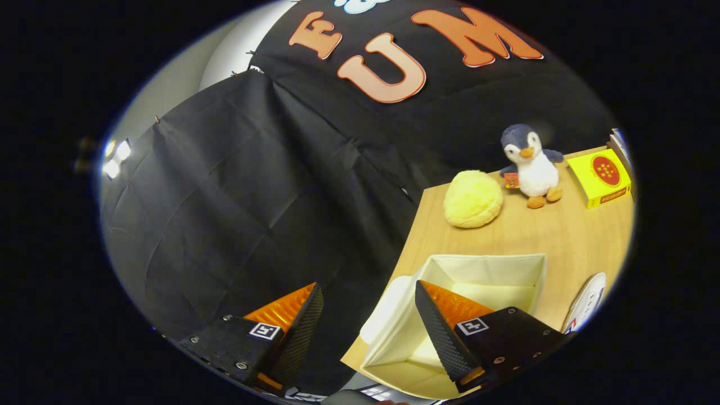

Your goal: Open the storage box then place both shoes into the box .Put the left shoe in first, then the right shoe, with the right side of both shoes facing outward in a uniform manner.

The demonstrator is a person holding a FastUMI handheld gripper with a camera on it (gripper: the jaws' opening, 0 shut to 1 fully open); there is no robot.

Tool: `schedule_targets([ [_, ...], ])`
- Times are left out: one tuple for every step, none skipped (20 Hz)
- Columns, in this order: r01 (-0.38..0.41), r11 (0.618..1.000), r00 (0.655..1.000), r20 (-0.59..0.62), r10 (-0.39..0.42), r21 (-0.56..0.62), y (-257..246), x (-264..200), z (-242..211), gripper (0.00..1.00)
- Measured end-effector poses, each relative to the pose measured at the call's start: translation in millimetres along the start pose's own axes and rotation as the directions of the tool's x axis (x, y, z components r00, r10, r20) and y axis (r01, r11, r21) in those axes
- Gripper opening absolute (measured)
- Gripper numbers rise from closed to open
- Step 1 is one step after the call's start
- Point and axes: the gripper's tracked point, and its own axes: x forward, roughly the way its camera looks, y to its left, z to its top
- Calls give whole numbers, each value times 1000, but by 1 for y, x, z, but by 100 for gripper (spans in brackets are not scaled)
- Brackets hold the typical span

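While the hand-held gripper (368,315) hangs wide open and empty over the desk (568,230) edge, the cream fabric storage box (489,264) lies open beneath its right finger, ready for shoes; at about one o'clock beyond it sit a yellow plush ball (472,198), a penguin toy (531,166) and a yellow carton (599,177)

wooden table (562,236), open storage box (489,270), yellow plush (472,198), penguin toy (531,163), yellow carton (599,177)

Gripper (368,304) camera sits above the desk's (562,236) near-left corner, tilted, facing the far edge; fingers spread apart, storage box (484,270) close below.
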Motion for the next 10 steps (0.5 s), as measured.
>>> schedule_targets([
  [27,999,999,20,-27,-17,-12,-10,5,98],
  [53,998,998,38,-52,-36,-26,-21,8,98],
  [77,996,996,55,-74,-52,-40,-30,9,98],
  [101,993,993,72,-97,-66,-54,-42,12,98],
  [127,989,989,88,-120,-79,-68,-52,14,98],
  [163,982,983,103,-154,-90,-85,-63,16,98],
  [205,974,975,110,-194,-95,-102,-74,15,98],
  [240,965,967,110,-229,-103,-120,-84,13,98],
  [274,955,959,108,-262,-115,-136,-95,7,98],
  [310,942,948,108,-298,-125,-152,-106,3,98],
])
